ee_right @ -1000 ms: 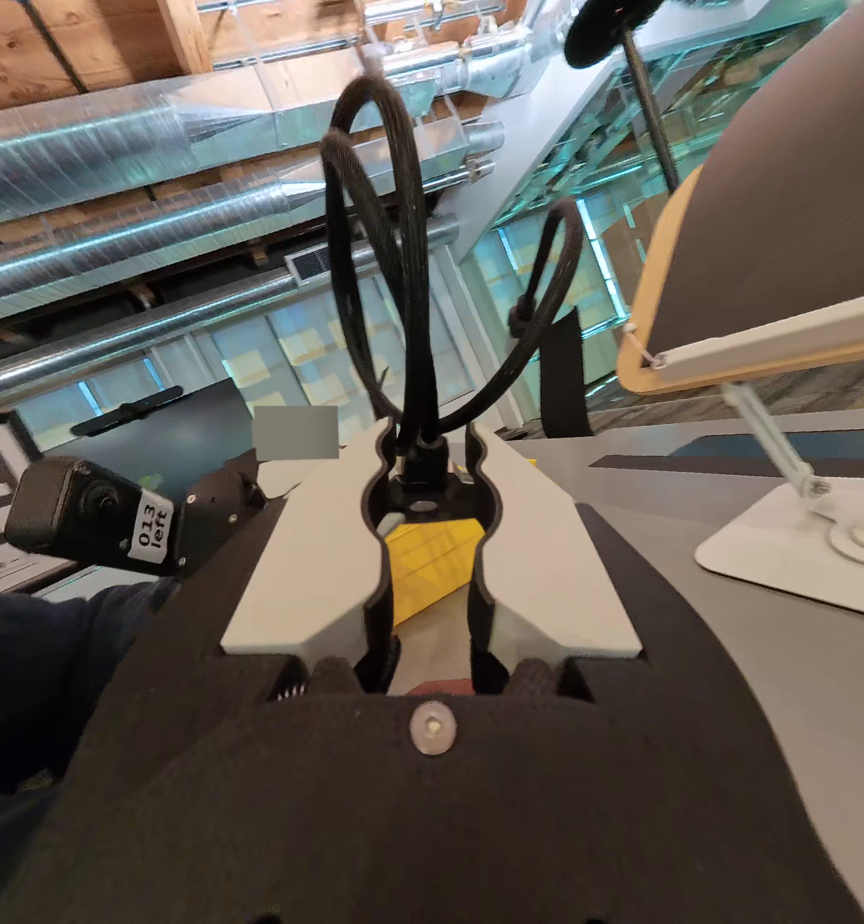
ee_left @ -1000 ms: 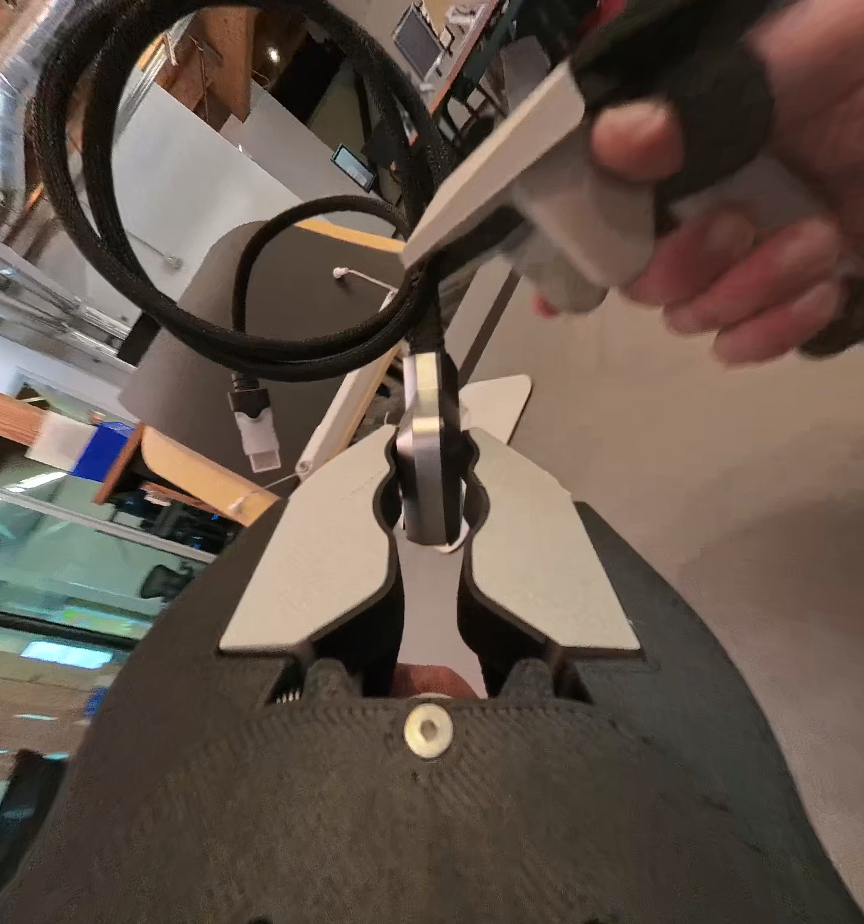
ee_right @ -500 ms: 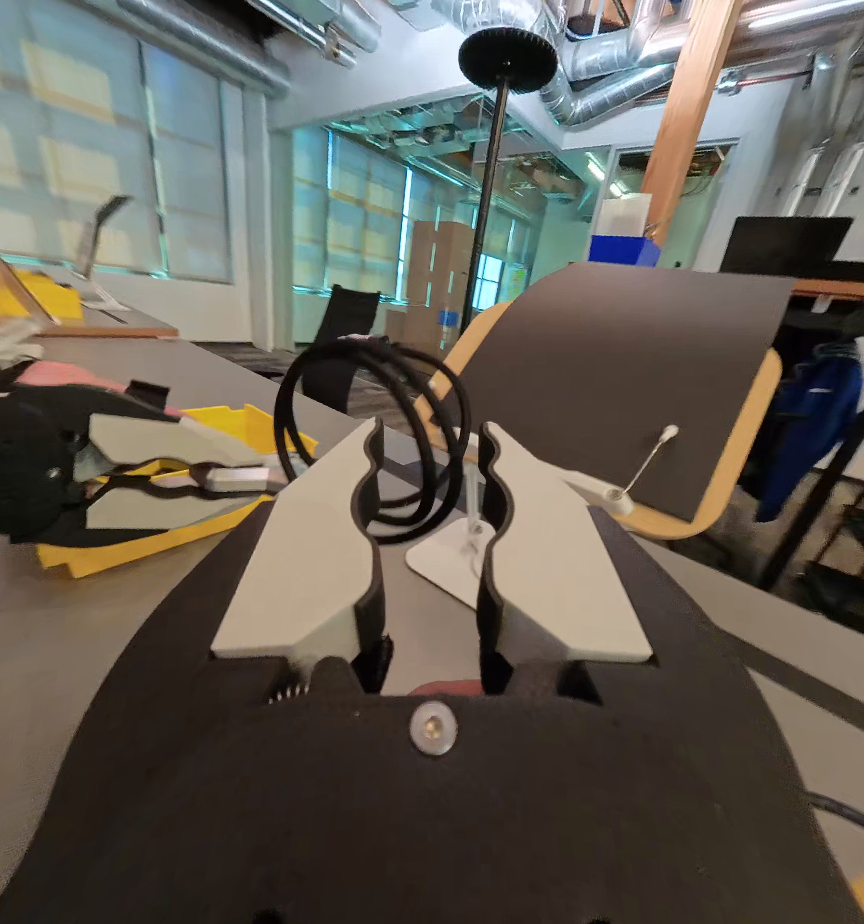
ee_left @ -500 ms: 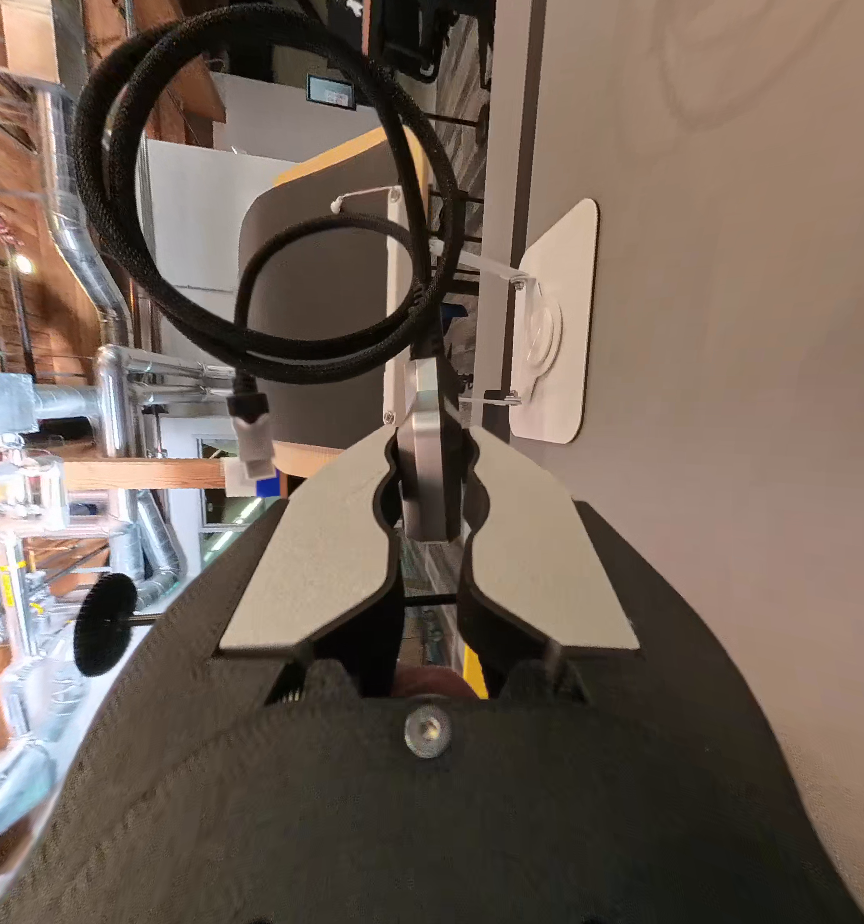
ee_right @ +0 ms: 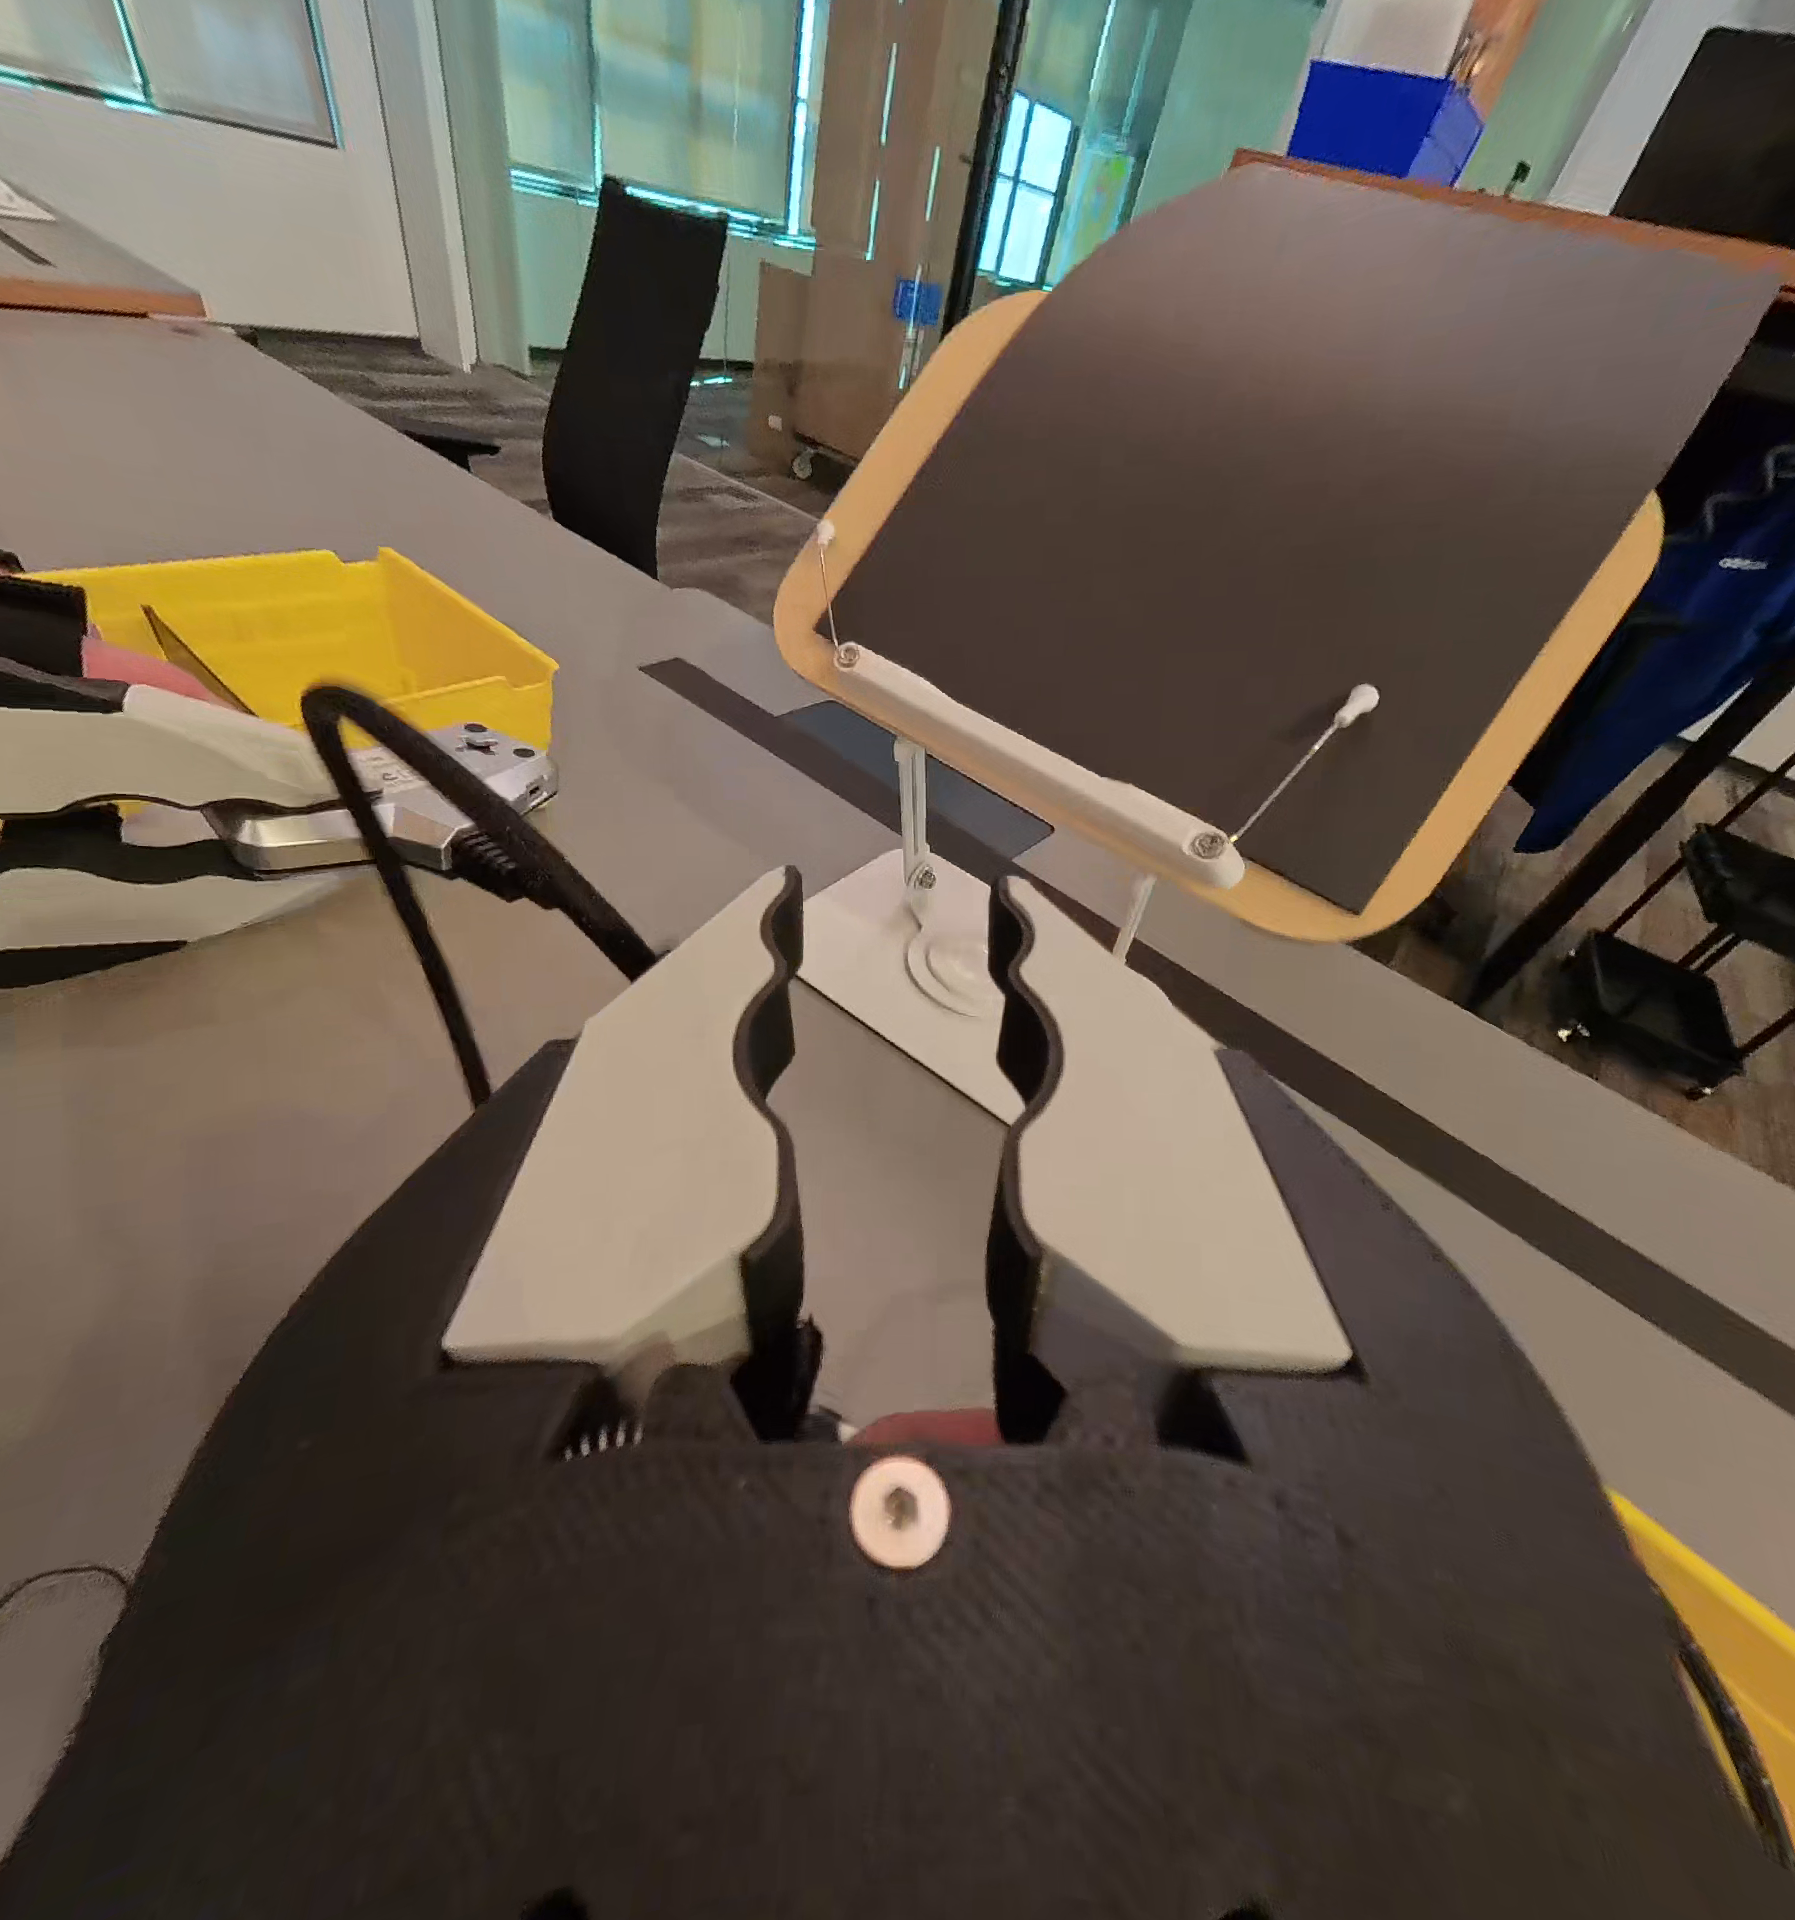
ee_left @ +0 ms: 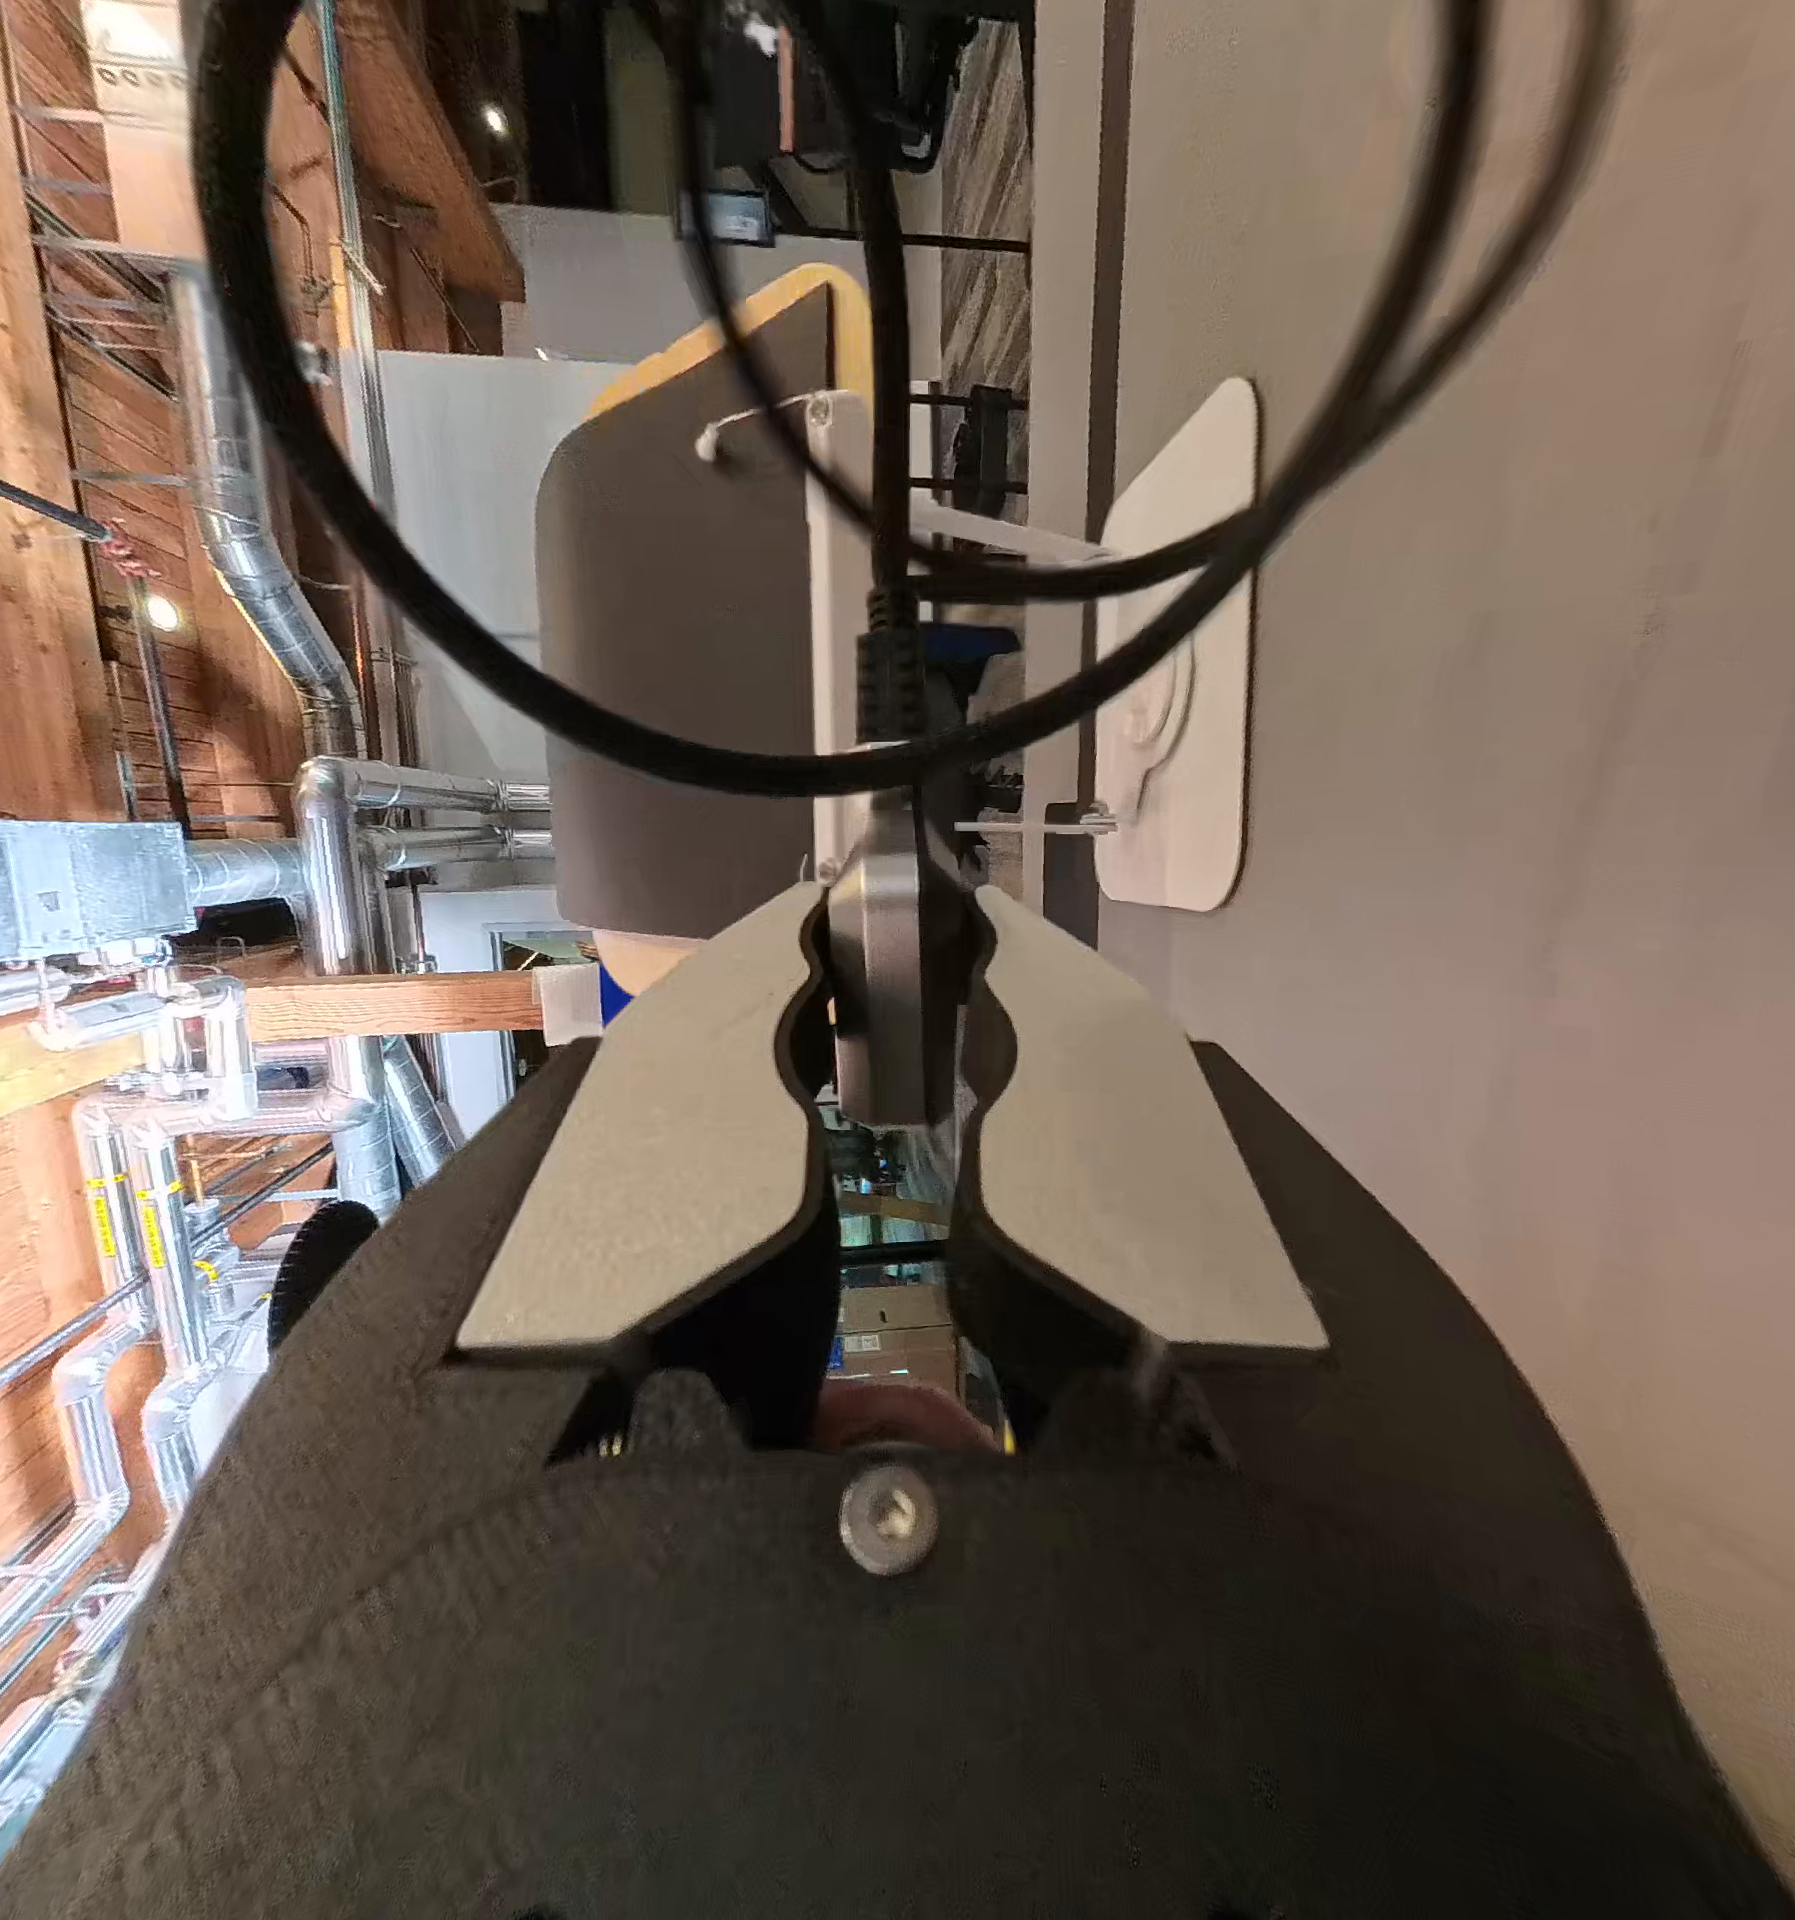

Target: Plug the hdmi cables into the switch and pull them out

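Observation:
My left gripper (ee_left: 898, 914) is shut on the silver HDMI switch (ee_left: 877, 997), which I see edge-on between the pads. A black braided HDMI cable (ee_left: 664, 753) is plugged into the switch's far end and loops wide in front of the camera. The right wrist view shows this gripper (ee_right: 301, 831) at the left, low over the grey table (ee_right: 249, 1143). It clamps the switch (ee_right: 477, 774) there, and the cable (ee_right: 560, 894) runs from the switch behind my right gripper's left finger. My right gripper (ee_right: 893, 914) is open with nothing between its pads.
A yellow bin (ee_right: 436, 634) stands behind the left gripper. A black board (ee_right: 1288, 520) on a white stand (ee_right: 872, 935) is just ahead of the right gripper. Another yellow edge (ee_right: 1755, 1662) shows at the lower right. A black chair (ee_right: 623, 364) stands beyond the table. Tip to tip, the grippers are about 20 cm apart.
My right gripper was shut on the cable's plug at the switch; it has opened, let go and swung away to face the table. The left gripper has kept the switch, and the cable loop has swung.

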Demonstrator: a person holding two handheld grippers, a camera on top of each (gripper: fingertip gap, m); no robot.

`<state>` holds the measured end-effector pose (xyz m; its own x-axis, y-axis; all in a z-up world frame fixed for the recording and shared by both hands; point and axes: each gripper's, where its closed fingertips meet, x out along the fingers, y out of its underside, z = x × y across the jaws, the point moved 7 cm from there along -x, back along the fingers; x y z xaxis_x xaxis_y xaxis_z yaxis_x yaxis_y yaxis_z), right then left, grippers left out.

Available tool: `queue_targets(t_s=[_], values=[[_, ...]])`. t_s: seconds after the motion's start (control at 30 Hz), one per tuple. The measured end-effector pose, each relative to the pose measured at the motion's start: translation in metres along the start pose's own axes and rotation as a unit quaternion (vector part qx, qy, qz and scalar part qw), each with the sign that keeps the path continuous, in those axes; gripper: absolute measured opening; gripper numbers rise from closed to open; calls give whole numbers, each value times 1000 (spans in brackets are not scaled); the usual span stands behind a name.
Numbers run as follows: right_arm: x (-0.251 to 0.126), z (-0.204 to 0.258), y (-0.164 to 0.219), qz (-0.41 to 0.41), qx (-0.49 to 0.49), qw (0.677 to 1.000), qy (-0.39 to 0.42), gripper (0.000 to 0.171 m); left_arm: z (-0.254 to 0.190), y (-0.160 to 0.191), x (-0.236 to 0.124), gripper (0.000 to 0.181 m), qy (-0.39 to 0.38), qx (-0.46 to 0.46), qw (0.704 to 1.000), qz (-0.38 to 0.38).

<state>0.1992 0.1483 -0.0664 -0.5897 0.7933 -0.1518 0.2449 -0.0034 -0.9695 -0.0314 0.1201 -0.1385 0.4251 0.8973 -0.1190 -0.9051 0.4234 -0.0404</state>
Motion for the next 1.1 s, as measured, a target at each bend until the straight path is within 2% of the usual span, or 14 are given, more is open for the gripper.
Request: queue_targets(t_s=[0.17, 0.3, 0.37, 0.47, 0.53, 0.6, 0.67, 0.77, 0.83, 0.93, 1.0, 1.03, 1.1], values=[[-8, 3, 10, -1, 2, 1000, -10, 31, -4, 1, 2, 19, 12, -9, 1000, 2], [-7, 24, 6, -16, -20, 997, -78, 42, -4, 2, 3, 19, 14, -11, 1000, 4], [-3, 35, 7, 3, -45, 995, -92, 48, -7, 2, 4, 20, 17, -9, 1000, 4], [-7, 47, -1, -29, -122, 990, -58, 39, -8, 3, 5, 19, 23, -17, 1000, 5], [-12, 65, -7, -44, -150, 983, -97, 43, -8, 3, 5, 20, 28, -29, 999, 7], [-9, 80, -2, -16, -182, 974, -137, 33, -7, 4, 5, 19, 27, -39, 999, 8], [-1, 86, 6, 1, -223, 968, -117, 30, -6, 3, 5, 20, 30, -41, 999, 5], [8, 108, 14, 17, -226, 961, -160, 39, -7, 1, 5, 20, 36, -48, 998, 6], [21, 128, 28, 58, -232, 952, -190, 49, -5, -1, 5, 19, 40, -65, 997, 6], [51, 146, 64, 131, -267, 938, -175, 43, -2, -6, 3, 20, 49, -96, 994, 0], [71, 147, 86, 157, -296, 934, -124, 7, 1, -9, 1, 19, 51, -111, 992, -5], [77, 146, 94, 165, -309, 931, -104, 5, 2, -9, 0, 19, 52, -112, 992, -9], [79, 149, 103, 170, -304, 929, -123, 3, 4, -7, -1, 19, 53, -118, 992, -2]])
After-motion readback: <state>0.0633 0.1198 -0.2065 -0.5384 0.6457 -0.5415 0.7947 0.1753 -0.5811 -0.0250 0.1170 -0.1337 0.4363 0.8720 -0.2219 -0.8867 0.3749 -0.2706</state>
